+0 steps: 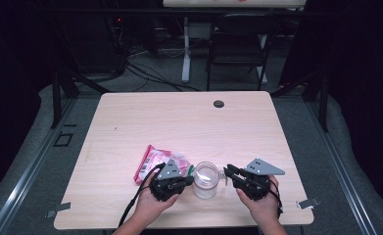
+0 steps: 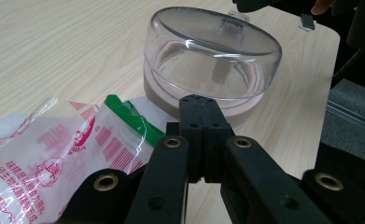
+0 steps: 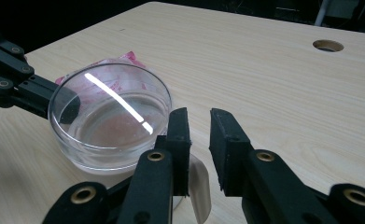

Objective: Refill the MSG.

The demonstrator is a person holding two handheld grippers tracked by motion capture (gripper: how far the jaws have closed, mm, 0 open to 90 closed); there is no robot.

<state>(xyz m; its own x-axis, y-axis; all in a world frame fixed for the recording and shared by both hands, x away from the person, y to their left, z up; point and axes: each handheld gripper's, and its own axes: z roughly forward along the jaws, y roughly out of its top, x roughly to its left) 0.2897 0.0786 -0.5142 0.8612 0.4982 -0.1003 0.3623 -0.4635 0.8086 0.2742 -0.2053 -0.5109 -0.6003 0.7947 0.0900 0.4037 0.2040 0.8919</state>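
Wood surface [image 1: 179, 117], lower centre: clear lidded container [image 1: 206, 179] w/ pink snack bag [image 1: 155, 163] at its left. Left gripper [image 1: 188, 180] closed, empty; right gripper [image 1: 227, 171] slightly apart, empty. Approach level, steady container before pulling lid.

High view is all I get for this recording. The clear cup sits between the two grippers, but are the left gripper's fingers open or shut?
Observer: Shut. In the left gripper view the left gripper has its fingers pressed flat together with nothing between them, tips just short of the cup.
Operator: And the right one?
Observer: Open. The right gripper view shows the right gripper with a clear gap between its fingers, and the cup's handle tab lies below that gap.
Operator: What is the pink packet?
Observer: A clear plastic bag printed in pink, with a green strip along the edge nearest the cup.
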